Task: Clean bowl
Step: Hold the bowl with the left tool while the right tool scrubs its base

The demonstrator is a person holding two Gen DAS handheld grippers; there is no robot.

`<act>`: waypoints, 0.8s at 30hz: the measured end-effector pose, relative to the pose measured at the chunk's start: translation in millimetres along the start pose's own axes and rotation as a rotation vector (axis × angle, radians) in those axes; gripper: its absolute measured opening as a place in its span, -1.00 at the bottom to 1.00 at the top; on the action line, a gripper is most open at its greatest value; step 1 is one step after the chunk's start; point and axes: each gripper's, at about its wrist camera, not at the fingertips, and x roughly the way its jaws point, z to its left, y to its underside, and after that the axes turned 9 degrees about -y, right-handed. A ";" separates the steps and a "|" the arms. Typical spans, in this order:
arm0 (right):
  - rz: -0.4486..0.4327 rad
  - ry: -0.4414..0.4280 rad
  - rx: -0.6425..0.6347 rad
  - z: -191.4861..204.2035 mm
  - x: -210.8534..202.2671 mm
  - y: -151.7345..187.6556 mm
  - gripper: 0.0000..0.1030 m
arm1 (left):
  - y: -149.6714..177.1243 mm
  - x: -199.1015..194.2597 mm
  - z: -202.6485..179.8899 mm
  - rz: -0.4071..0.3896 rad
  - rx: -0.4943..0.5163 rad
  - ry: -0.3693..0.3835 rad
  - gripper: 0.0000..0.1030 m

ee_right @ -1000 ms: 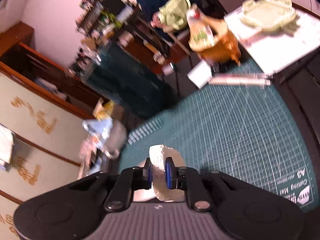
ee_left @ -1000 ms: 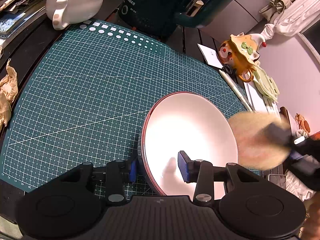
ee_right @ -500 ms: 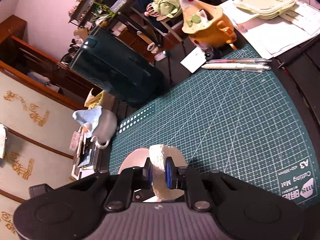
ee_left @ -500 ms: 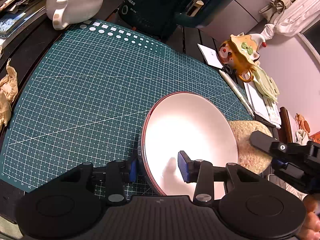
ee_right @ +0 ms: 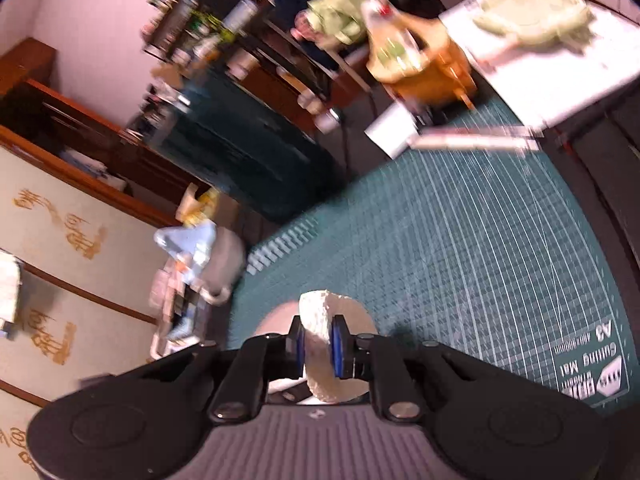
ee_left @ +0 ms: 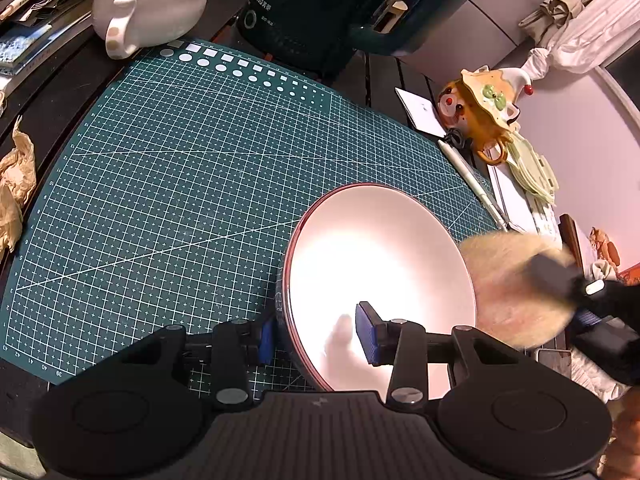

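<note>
The left wrist view gives the clearest look at the bowl (ee_left: 380,276): white inside with a dark red rim, it stands tilted on the green cutting mat (ee_left: 192,184), and the left gripper (ee_left: 316,340) is clamped on its near rim — one blue pad outside the wall, the other inside the basin. At the bowl's right edge that same view shows a round, pale sponge (ee_left: 516,284), blurred, just beside or touching the outer rim, with the dark fingers of the right gripper (ee_left: 560,280) closed around it. The right wrist view shows what the left cannot: the right gripper's two blue pads squeezing the sponge (ee_right: 324,344) edge-on, the disc standing upright between them. Only a pale sliver of the bowl (ee_right: 276,320) peeks out behind those pads there, and the picture is smeared. Beyond the mat, the left view takes in a white teapot with a blue lid (ee_left: 148,4) at the far corner, a dark green appliance (ee_left: 320,8), an orange figurine jar (ee_left: 480,116) and a pen (ee_left: 472,176) lying along the mat's right edge.
</note>
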 end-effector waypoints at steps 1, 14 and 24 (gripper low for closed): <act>0.004 0.009 0.001 -1.6 2.0 0.7 -0.76 | -1.0 0.1 -1.3 0.000 0.000 0.000 -0.23; 0.020 0.036 0.000 -4.9 7.9 1.9 -0.76 | 0.5 -11.6 -7.0 0.001 0.000 0.000 -0.23; 0.049 0.047 0.041 -21.4 28.2 -0.2 -0.76 | -4.0 5.2 2.0 0.000 0.006 -0.023 -0.23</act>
